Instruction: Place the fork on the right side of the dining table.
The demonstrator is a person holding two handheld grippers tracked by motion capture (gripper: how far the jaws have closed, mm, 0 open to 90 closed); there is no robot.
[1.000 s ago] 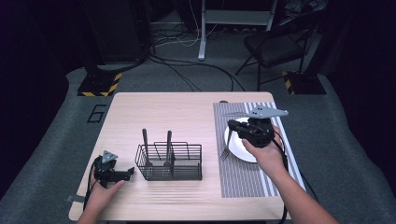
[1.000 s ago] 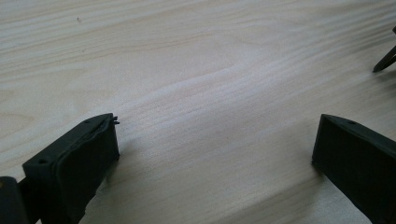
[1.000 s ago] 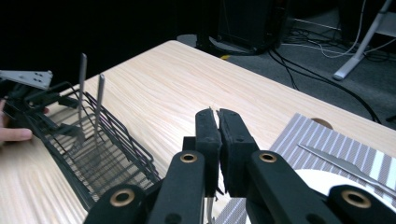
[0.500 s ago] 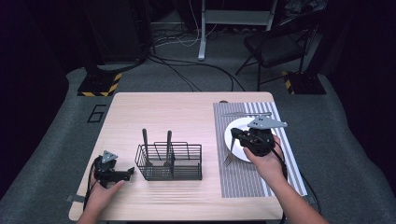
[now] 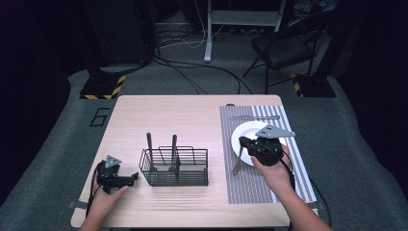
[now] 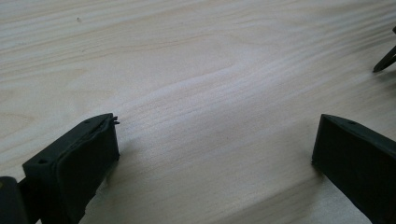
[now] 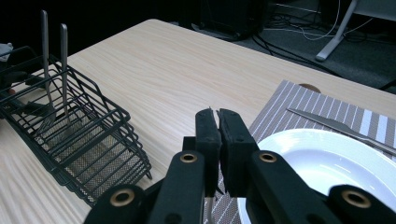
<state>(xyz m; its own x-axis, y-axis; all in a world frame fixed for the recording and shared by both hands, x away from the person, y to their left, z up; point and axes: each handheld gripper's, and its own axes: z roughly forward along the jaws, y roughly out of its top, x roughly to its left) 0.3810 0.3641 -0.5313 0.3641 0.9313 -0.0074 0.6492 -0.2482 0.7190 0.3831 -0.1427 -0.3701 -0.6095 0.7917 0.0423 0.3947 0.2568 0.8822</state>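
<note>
My right gripper point(image 5: 244, 143) hovers over the left rim of a white plate point(image 5: 250, 131) on a striped placemat point(image 5: 255, 187). Its jaws stand shut point(image 7: 218, 115) on the handle of a fork point(image 5: 237, 162). The fork slants down and left, with its tines low over the mat beside the plate. A knife point(image 5: 253, 117) lies on the mat beyond the plate. My left gripper point(image 5: 132, 178) rests on the wooden table point(image 5: 187, 115) at the front left. It is open point(image 6: 215, 126), with bare wood between its jaws, and it points at a black wire basket point(image 5: 174, 167).
Two utensils point(image 7: 52, 70) stand upright in the basket's left half. The basket's corner point(image 6: 385, 60) lies just ahead of my left gripper. Behind the table are cables, a chair and a desk leg on the grey floor.
My right gripper has sunk with the fork and come a little nearer the person, bringing the tines down toward the mat. The left gripper has stayed where it was.
</note>
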